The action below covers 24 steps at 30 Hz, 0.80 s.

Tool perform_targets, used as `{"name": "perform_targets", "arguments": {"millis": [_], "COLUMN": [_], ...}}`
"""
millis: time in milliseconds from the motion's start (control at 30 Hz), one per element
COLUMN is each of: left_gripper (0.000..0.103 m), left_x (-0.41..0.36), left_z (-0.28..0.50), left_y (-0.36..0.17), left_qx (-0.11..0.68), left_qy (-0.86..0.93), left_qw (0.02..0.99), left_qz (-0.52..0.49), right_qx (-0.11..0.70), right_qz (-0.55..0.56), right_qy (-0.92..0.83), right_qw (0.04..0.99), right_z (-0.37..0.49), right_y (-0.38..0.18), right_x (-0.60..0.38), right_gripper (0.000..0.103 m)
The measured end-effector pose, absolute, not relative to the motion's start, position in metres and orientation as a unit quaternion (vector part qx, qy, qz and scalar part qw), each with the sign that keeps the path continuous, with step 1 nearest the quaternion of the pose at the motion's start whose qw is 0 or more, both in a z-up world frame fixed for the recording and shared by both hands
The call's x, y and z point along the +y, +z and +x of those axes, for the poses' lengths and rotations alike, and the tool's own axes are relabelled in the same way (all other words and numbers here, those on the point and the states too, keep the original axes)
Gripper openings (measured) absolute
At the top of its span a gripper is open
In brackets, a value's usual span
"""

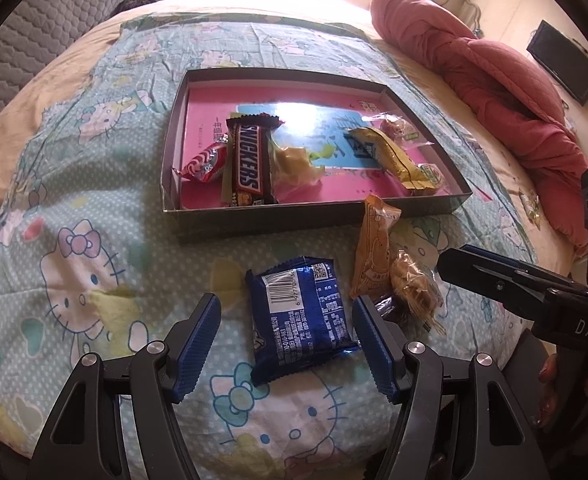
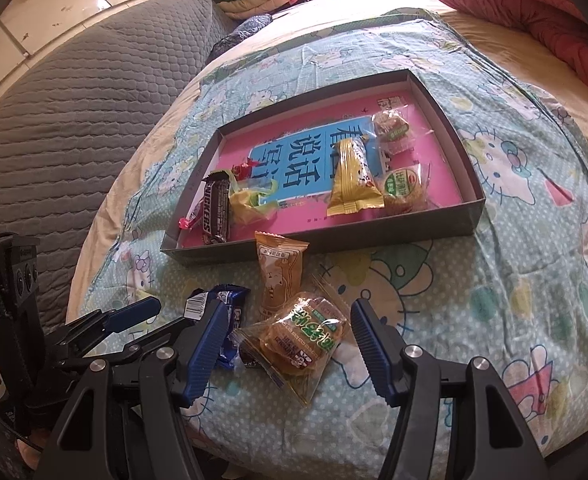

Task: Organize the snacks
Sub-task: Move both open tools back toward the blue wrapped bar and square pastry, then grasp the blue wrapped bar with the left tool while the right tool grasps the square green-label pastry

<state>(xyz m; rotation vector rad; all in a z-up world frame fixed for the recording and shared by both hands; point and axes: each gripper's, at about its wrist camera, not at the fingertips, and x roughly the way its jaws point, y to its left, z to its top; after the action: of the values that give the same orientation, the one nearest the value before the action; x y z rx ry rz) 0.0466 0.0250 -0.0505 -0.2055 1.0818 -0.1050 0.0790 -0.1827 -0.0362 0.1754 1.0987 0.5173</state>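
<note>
Straddling a blue snack packet (image 1: pixel 302 320) on the bed's cartoon sheet (image 1: pixel 94 248), the left claw (image 1: pixel 286 336) stands apart; the right claw (image 2: pixel 290 344), likewise apart, brackets a clear-wrapped pastry (image 2: pixel 301 336). The snack tray (image 1: pixel 317 216) lies at twelve o'clock, an orange packet (image 2: pixel 280 268) just before it.

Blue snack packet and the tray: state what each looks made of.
Blue snack packet: probably glossy plastic or foil film; it crinkles, glints, and has crimped ends. Tray: likely matte grey cardboard, with thin, straight folded walls and a printed pink floor.
</note>
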Motion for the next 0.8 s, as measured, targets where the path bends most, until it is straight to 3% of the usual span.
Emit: {"name": "perform_targets", "arguments": {"millis": [400, 533, 800], "left_gripper": [0.070, 0.070, 0.073], "left_x": [0.017, 0.014, 0.011], "left_z": [0.053, 0.056, 0.058], "left_y": [-0.063, -0.069, -0.074], "left_qx": [0.527, 0.532, 0.537], "left_qy": [-0.048, -0.046, -0.044], "left_qw": [0.845, 0.842, 0.840], "left_qz": [-0.082, -0.076, -0.069], "right_qx": [0.557, 0.561, 0.575], "right_qz": [0.110, 0.110, 0.137], "right_qy": [0.223, 0.215, 0.205], "right_qw": [0.792, 0.792, 0.780], "right_z": [0.085, 0.089, 0.094], "right_y": [-0.062, -0.066, -0.076], "right_x": [-0.178, -0.176, -0.182], "right_gripper": [0.064, 0.073, 0.079]}}
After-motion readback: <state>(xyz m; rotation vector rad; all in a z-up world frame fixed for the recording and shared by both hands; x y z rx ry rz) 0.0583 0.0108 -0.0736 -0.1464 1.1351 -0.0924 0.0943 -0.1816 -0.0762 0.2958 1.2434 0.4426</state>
